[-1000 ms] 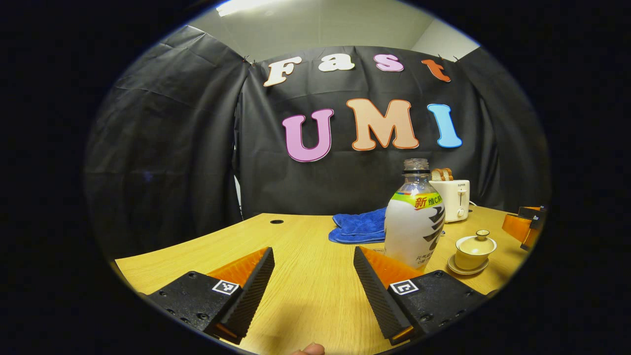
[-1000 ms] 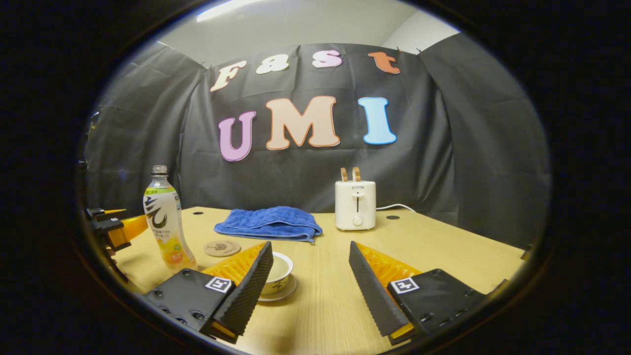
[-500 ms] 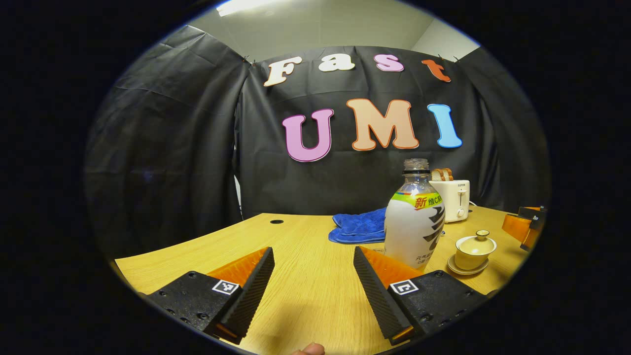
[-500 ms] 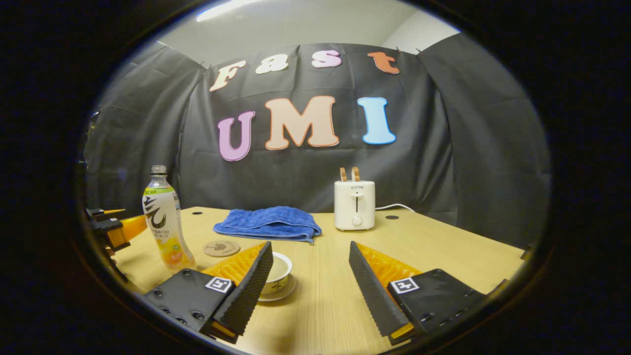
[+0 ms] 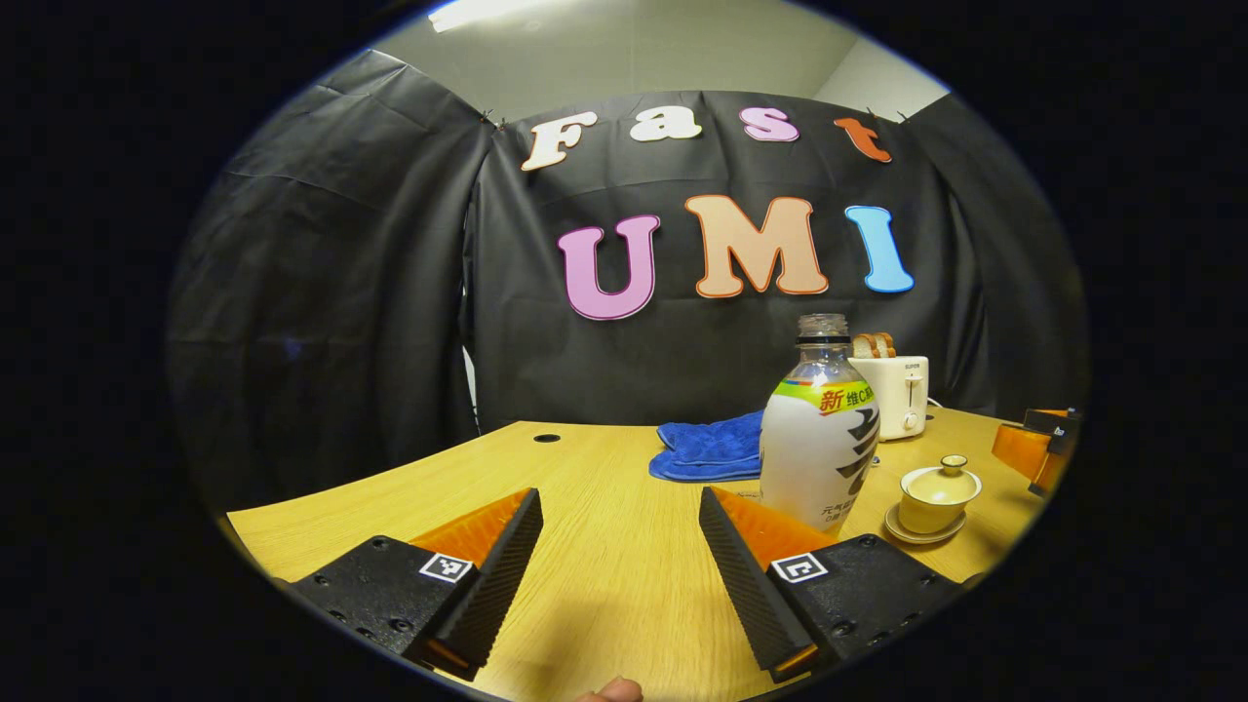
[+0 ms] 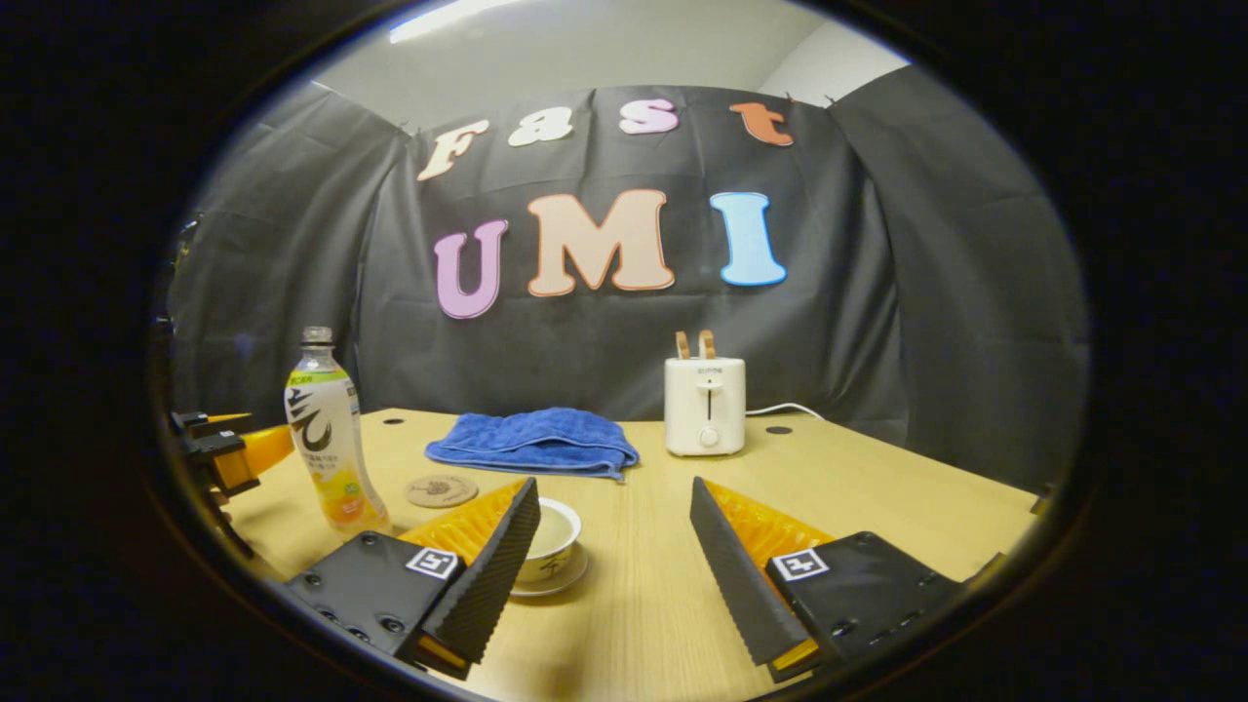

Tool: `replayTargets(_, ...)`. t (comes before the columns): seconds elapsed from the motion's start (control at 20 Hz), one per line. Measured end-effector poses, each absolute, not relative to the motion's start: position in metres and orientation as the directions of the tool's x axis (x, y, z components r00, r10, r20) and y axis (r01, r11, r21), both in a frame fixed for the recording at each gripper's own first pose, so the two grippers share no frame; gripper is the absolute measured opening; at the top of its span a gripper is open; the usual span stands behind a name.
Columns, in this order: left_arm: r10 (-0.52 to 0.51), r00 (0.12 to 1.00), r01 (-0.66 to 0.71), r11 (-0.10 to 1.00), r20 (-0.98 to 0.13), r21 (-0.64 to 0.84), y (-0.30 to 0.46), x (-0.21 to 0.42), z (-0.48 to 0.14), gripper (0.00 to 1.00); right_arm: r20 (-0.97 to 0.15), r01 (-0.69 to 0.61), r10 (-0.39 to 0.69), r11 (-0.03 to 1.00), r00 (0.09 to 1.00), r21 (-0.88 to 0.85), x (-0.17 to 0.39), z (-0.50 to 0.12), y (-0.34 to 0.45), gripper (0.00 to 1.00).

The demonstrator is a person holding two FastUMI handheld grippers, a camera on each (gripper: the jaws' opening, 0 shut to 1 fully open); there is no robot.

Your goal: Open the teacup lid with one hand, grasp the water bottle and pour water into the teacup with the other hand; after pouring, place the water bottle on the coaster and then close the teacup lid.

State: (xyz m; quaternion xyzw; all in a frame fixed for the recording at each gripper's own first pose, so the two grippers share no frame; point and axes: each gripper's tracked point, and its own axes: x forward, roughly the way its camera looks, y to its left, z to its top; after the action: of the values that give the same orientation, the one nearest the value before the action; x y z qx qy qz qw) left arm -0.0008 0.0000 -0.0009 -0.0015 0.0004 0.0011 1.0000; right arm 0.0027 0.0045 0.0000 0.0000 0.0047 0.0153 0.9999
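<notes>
In the left gripper view, the left gripper (image 5: 620, 531) has its jaws spread wide with nothing between them but bare wood. Just past its right-hand finger stands the water bottle (image 5: 819, 453), upright and without a cap. To the right of the bottle sits the teacup (image 5: 936, 497) on its saucer (image 5: 921, 533), with the lid (image 5: 942, 480) on.

In the right gripper view, the right gripper (image 6: 614, 526) is likewise wide open and holds nothing. The teacup (image 6: 554, 534) sits partly hidden behind its left-hand finger, so the lid cannot be made out there. The coaster (image 6: 441, 490) lies flat on the wood between the cup and the bottle (image 6: 327, 439), apart from both. The other gripper (image 6: 229, 453) shows at the far left edge, near the bottle.

The table (image 6: 877, 487) is light wood with a visible grain and a few small round holes near its back edge. Toward the back lie a folded blue towel (image 6: 533, 441) and a white toaster (image 6: 705, 405) with two slices of bread in its slots and a cord trailing to the right. Black cloth walls close the booth on three sides, under a pale ceiling with a strip light.
</notes>
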Motion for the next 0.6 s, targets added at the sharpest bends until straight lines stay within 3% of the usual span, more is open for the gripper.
replayTargets(0.05,0.002,1.0,-0.002,1.0,-0.001,-0.003,0.0,-0.001,-0.001,0.95,-0.023,-0.043,0.043,0.999,0.999,-0.003,0.005,-0.003,0.006,0.94)
replayTargets(0.1,0.002,1.0,-0.002,1.0,-0.001,-0.003,0.0,-0.001,-0.001,0.95,-0.034,-0.05,0.049,0.999,0.998,-0.012,0.008,-0.004,0.006,1.0)
replayTargets(0.6,0.002,1.0,-0.002,1.0,-0.002,-0.003,-0.001,0.0,-0.001,0.95,-0.074,-0.178,0.176,0.984,0.982,-0.018,0.023,0.008,0.036,1.0)
